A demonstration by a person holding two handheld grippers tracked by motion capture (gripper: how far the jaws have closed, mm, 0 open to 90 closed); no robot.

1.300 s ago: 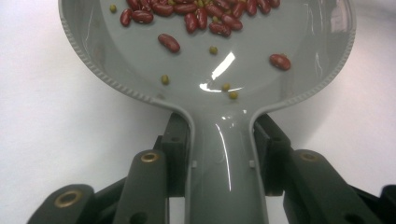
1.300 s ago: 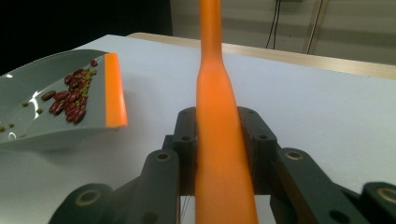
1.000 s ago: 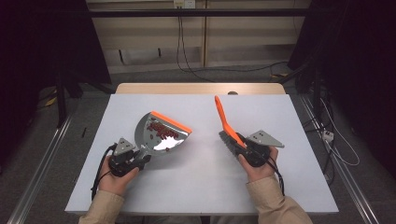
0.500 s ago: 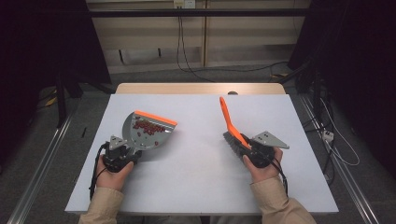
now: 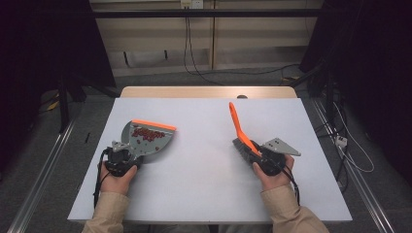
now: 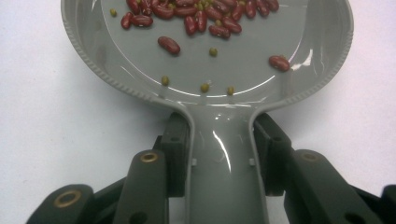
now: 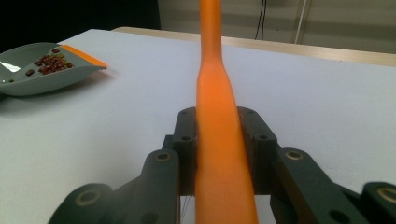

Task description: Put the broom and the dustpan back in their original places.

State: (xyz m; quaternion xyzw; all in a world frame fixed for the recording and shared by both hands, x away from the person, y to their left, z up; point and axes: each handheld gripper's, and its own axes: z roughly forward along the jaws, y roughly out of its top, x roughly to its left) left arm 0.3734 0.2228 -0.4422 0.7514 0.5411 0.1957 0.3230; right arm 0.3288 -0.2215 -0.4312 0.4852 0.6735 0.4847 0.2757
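A grey dustpan (image 5: 145,138) with an orange front lip lies level and low over the white table (image 5: 204,194), left of centre. Red beans (image 6: 196,16) and a few small green ones are heaped toward its front. My left gripper (image 5: 121,158) is shut on the dustpan's handle (image 6: 219,154), with a jaw pressed to each side. My right gripper (image 5: 260,158) is shut on the orange handle (image 7: 217,116) of a brush (image 5: 237,124). That handle slants up and away, with the dark bristles (image 5: 241,145) low by the gripper. From the right gripper view the dustpan (image 7: 42,67) sits far left.
A wooden strip (image 5: 209,92) runs along the table's far edge. Behind it, cables (image 5: 194,58) hang against the wall and trail over the floor. Metal rails (image 5: 39,179) flank the table on both sides. A wide stretch of bare tabletop separates the two grippers.
The dustpan has come down from a steep upward tilt to level, and the beans spread forward in it. My left gripper drifted left and nearer the person. The brush barely moved.
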